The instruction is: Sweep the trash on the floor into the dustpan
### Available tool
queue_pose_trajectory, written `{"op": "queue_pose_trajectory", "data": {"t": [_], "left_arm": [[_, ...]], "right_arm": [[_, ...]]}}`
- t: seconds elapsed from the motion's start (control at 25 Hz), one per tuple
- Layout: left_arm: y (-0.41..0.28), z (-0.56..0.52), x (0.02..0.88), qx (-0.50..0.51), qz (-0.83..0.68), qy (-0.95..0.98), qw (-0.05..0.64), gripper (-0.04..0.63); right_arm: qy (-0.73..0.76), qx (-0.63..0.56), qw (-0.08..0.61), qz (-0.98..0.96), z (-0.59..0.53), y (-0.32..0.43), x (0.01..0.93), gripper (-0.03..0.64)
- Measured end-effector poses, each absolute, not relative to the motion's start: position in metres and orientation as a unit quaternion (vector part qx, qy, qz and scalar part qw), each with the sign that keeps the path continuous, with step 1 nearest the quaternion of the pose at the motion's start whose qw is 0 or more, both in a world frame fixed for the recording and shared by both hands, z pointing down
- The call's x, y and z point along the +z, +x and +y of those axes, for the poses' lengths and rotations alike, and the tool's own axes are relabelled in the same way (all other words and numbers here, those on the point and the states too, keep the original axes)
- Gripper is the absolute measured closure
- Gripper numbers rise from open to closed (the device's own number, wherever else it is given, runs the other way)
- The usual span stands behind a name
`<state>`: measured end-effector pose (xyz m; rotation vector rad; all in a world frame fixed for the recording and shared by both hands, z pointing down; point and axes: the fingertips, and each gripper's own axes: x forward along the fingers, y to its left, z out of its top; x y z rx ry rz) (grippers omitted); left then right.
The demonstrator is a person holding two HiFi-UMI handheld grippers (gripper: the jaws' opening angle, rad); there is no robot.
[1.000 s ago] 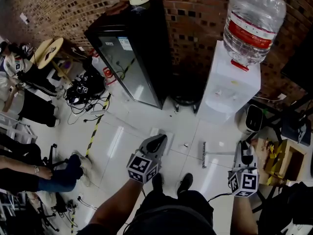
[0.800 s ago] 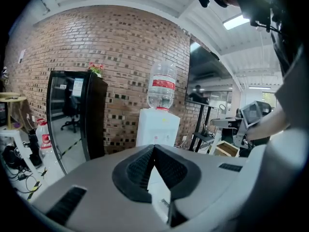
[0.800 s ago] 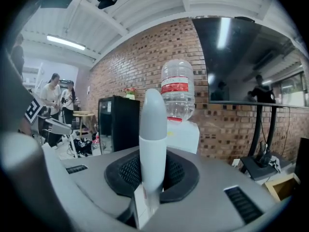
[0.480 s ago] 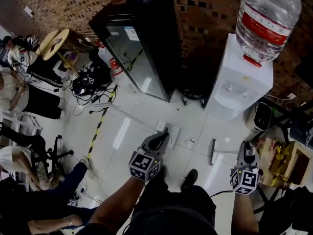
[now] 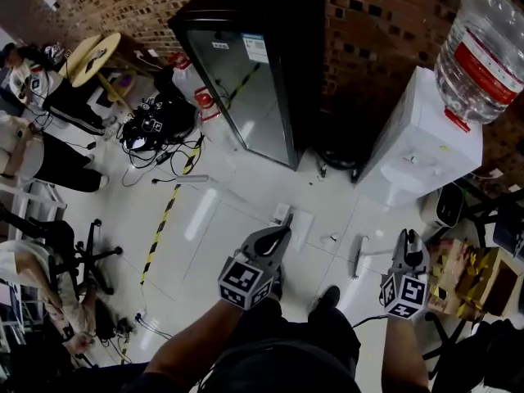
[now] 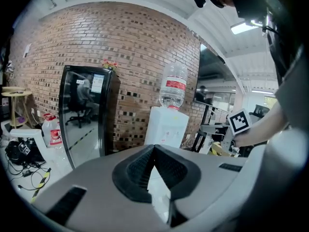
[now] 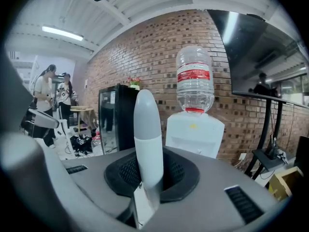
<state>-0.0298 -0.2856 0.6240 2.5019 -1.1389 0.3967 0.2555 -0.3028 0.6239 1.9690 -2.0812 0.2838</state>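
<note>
In the head view my left gripper [image 5: 270,244] reaches over the white tiled floor, its tip at a white dustpan [image 5: 296,222]. In the left gripper view the jaws [image 6: 155,178] are closed on a thin white part, apparently the dustpan's handle [image 6: 160,197]. My right gripper [image 5: 408,252] is shut on the broom handle [image 7: 147,129], which stands upright between its jaws. The broom head [image 5: 360,256] rests on the floor just left of that gripper. A small white scrap [image 5: 332,238] lies between dustpan and broom.
A black glass-door fridge [image 5: 262,72] and a white water dispenser [image 5: 417,158] with its bottle [image 5: 483,51] stand against the brick wall ahead. Cables [image 5: 151,129], striped floor tape [image 5: 164,219] and seated people [image 5: 33,137] are at left. A cardboard box [image 5: 463,277] sits at right.
The head view has swung, so fridge and dispenser slid right in the picture. Both grippers kept their hold and stayed low in the view; dustpan and broom moved along with them.
</note>
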Motion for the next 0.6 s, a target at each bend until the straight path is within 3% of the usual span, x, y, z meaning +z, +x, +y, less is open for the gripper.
{"op": "queue_pose_trajectory", "data": {"t": [0.6], "left_arm": [[-0.152,-0.311,0.621,0.126,-0.383,0.898,0.176,0.575]], "right_arm": [[0.633,0.12,0.135,-0.753,-0.355,0.051,0.626,0.549]]}}
